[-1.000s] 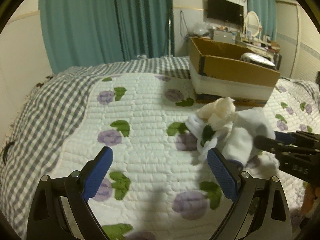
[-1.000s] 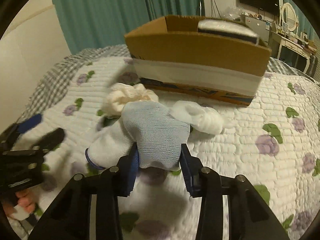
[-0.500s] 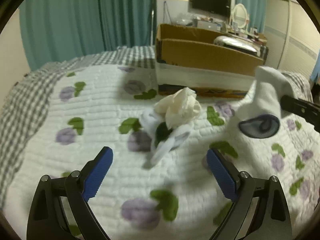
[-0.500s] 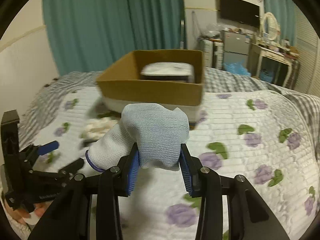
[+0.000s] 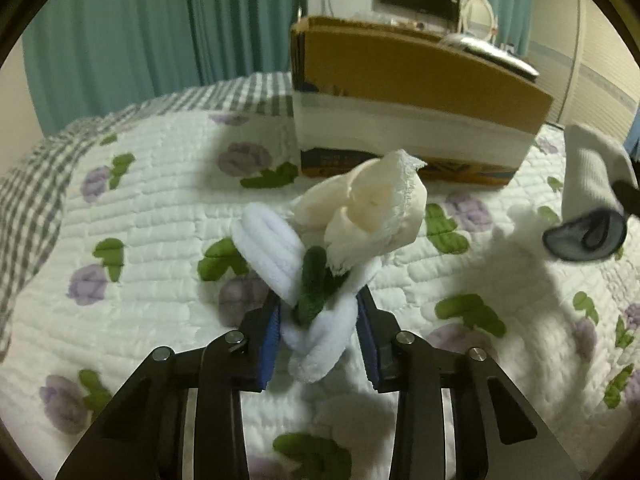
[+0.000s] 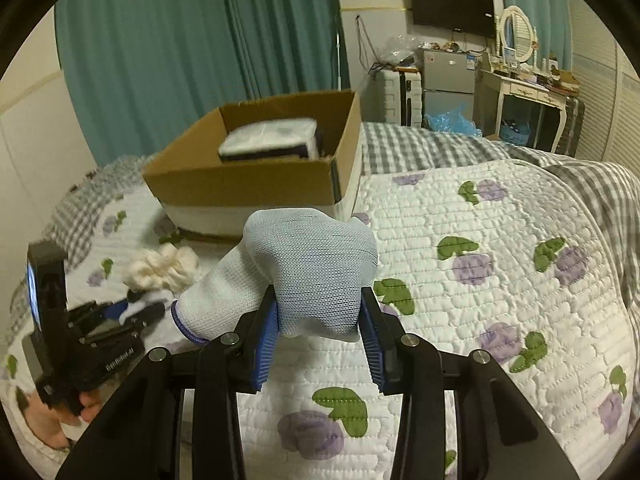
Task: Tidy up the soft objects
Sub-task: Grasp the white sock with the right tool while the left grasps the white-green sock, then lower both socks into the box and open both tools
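Landmark: cardboard box [image 6: 256, 168], open-topped, standing on the quilted bed [image 6: 500, 280].

Hidden or unclear
- White glove [image 6: 308, 276], knit with a blue cuff: its lower part is pinched out of sight between the blue pads of the right claw [image 6: 319, 340]. In the left wrist view the same glove [image 5: 588, 200] is cut by the frame's right edge, cuff opening facing the camera.
- White fleecy cloth [image 5: 276, 256] and a dark green piece [image 5: 314, 284] tucked against it: bundled together, so which folds belong to which item cannot be told.
- Left claw [image 6: 138, 312] in the right wrist view: blurred, fingertips buried in white fabric.
- Box front lettering: too blurred to read.

Claws
- Right claw: closed narrow on the white glove, held above the quilt, on the near side of the box.
- Left claw [image 5: 318, 332]: closed narrow on the lower folds of the white fleecy cloth, in front of the box's left corner.

Nearby items
- Cream crumpled cloth [image 5: 372, 208]: sitting on top of the fleecy bundle, between the left claw and the box, partly covering the box's bottom edge in the left wrist view.
- Teal curtains [image 6: 192, 52]: behind the box.
- Wall television [image 6: 452, 8], small fridge [image 6: 448, 76], dressing table with oval mirror [image 6: 520, 84]: behind and right of the box.

Container contents
- Box holds one folded white-topped, dark-edged bundle [image 6: 272, 140], lying flat toward the back right corner.
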